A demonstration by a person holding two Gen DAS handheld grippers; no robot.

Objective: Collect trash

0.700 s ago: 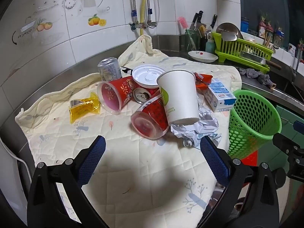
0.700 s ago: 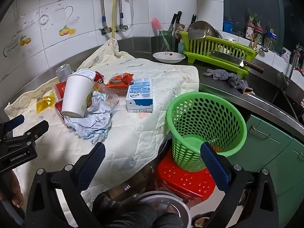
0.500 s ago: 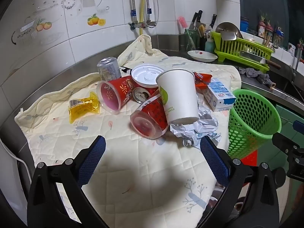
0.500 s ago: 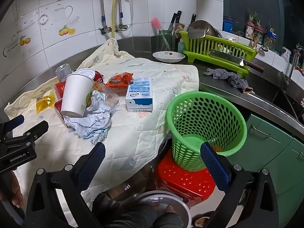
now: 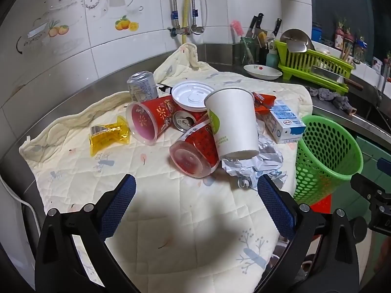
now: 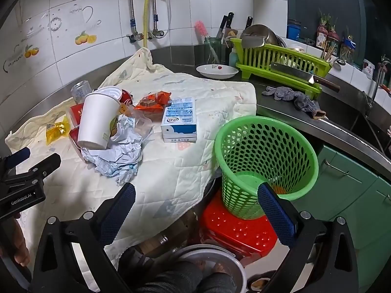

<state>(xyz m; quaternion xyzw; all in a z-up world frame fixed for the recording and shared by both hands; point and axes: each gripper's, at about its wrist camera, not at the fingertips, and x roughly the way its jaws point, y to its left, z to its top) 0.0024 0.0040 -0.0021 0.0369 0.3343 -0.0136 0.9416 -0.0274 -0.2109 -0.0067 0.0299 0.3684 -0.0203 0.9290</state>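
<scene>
A heap of trash lies on a cream quilted cloth (image 5: pixel 171 219): a white paper cup (image 5: pixel 232 119) tipped over, two red plastic cups (image 5: pixel 151 119) (image 5: pixel 195 151), a silver can (image 5: pixel 143 86), a white lid (image 5: pixel 191 95), crumpled paper (image 5: pixel 254 166), a yellow packet (image 5: pixel 107 138), an orange wrapper (image 6: pixel 152 101) and a blue-white milk carton (image 6: pixel 179 119). A green mesh basket (image 6: pixel 264 151) stands on a red stool (image 6: pixel 237 229) beside the counter. My left gripper (image 5: pixel 195 205) hangs open just short of the heap, nothing between its fingers. My right gripper (image 6: pixel 195 207) is open over the cloth's edge, left of the basket.
At the back are a green dish rack (image 6: pixel 281 58) with a cleaver, a white dish (image 6: pixel 216 70), a jar with knives (image 6: pixel 212 48) and a grey rag (image 6: pixel 295 99). Green cabinets (image 6: pixel 354 195) run below the counter at right. A metal bowl (image 6: pixel 212 261) sits on the floor below.
</scene>
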